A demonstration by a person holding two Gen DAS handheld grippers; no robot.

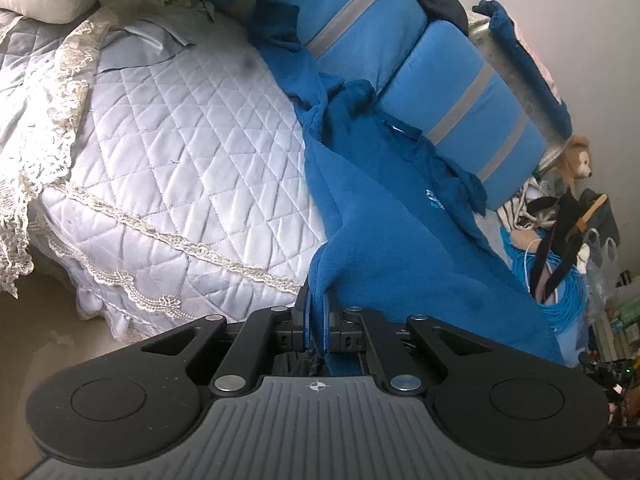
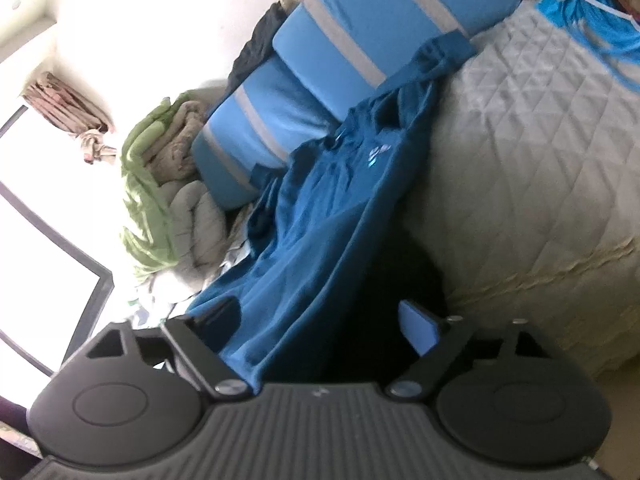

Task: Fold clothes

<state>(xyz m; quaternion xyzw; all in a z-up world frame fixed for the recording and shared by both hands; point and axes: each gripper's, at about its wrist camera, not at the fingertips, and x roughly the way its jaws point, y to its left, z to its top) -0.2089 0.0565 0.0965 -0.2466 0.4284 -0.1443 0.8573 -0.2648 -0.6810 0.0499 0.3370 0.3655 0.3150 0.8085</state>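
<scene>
A dark blue polo shirt [image 1: 400,220] with a small chest logo lies lengthwise on the bed, its collar end crumpled against the pillows. My left gripper [image 1: 316,320] is shut on the shirt's near hem corner, and the cloth bunches up between its blue pads. In the right wrist view the same shirt [image 2: 320,208] runs away from the camera, tilted. My right gripper [image 2: 320,320] stands wide apart around the other hem corner. Cloth drapes over the left finger [image 2: 216,316]. The blue right pad [image 2: 420,328] is bare and clear of the fabric.
A pale quilted bedspread [image 1: 180,160] with lace trim covers the bed, whose edge drops to a beige floor [image 1: 40,328]. Blue pillows with grey stripes [image 1: 360,20] line the head end. A plush toy [image 1: 576,160], a blue cable coil [image 1: 560,292] and a green blanket pile [image 2: 148,200] sit nearby.
</scene>
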